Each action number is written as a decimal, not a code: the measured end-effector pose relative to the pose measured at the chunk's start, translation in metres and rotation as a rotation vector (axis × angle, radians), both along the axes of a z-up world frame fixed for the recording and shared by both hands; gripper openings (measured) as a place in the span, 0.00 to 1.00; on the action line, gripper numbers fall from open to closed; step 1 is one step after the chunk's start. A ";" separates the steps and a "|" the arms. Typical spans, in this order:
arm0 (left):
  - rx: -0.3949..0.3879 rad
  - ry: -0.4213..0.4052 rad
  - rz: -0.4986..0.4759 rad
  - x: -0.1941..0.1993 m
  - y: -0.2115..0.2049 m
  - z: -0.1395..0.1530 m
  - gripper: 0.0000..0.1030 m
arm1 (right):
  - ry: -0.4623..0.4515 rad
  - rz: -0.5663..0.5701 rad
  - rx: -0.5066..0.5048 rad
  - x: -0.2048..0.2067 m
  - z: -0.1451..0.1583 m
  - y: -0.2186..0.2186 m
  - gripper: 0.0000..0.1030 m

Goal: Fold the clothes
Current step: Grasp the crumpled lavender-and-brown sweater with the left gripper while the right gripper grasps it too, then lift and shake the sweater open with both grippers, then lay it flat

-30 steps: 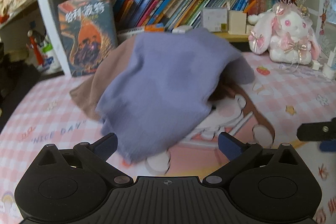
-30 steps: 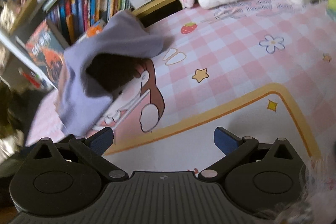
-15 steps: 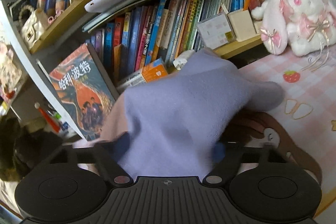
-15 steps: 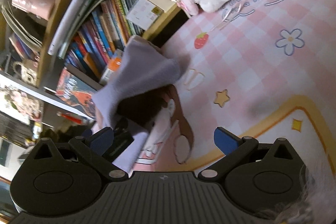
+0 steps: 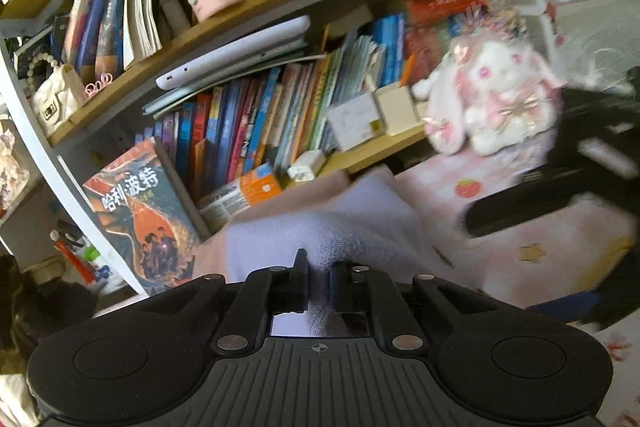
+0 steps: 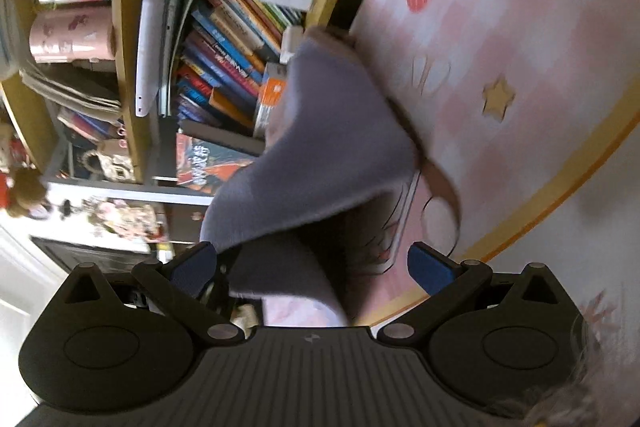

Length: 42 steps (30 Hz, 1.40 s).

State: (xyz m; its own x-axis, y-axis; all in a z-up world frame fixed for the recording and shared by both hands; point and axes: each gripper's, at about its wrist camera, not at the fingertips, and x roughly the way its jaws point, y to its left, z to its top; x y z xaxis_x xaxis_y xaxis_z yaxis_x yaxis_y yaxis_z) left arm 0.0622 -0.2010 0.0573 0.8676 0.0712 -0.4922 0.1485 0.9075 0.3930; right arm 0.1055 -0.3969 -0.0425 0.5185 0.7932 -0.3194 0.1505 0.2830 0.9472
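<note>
Pinching a fold of the lilac cloth (image 5: pixel 352 227), your left gripper (image 5: pixel 318 269) has just closed on it; soft, fuzzy fabric drapes off the pink mat (image 6: pixel 500 39) near the bookshelf (image 5: pixel 248 23). Your right gripper (image 6: pixel 316 259) gapes wide, empty.

Motion blur smears the plush rabbit (image 5: pixel 496 95) and a dark object (image 5: pixel 560 187) at the left view's right edge

bookshelf (image 5: pixel 248 131) crowds far edge; pink mat (image 6: pixel 520 75) right of lavender cloth (image 6: pixel 332 147) open.
</note>
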 end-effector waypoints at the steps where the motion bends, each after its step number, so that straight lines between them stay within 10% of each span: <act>1: -0.012 0.004 -0.007 -0.005 -0.001 0.002 0.08 | 0.015 0.005 0.021 -0.001 -0.003 0.003 1.00; 13: -0.137 0.055 -0.013 -0.055 -0.001 0.017 0.08 | 0.168 -0.095 0.176 -0.008 -0.029 0.010 0.94; 20: -0.158 0.070 -0.013 -0.068 -0.001 0.018 0.08 | 0.152 -0.135 0.185 -0.012 -0.028 -0.007 0.23; 26: -0.243 -0.058 -0.156 -0.073 -0.017 0.065 0.08 | -0.105 -0.217 0.238 -0.004 0.030 -0.049 0.11; 35: -0.572 -0.540 -0.458 -0.112 0.014 0.194 0.08 | -0.815 -0.127 0.278 0.024 0.256 -0.055 0.10; 39: -0.682 -0.473 -0.390 -0.103 0.046 0.187 0.08 | -0.910 -0.014 0.205 0.030 0.312 -0.020 0.10; 42: -0.718 -0.294 -0.261 -0.084 0.075 0.139 0.08 | -0.790 0.029 0.118 0.042 0.288 0.011 0.10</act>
State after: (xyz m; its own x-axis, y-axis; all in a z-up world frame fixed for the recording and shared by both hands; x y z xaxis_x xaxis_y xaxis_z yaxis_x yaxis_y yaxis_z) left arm -0.0215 -0.1263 0.1967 0.9134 -0.3969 -0.0911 0.3711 0.9034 -0.2149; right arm 0.1474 -0.3855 0.2452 0.5350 0.8155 0.2210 -0.5834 0.1673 0.7948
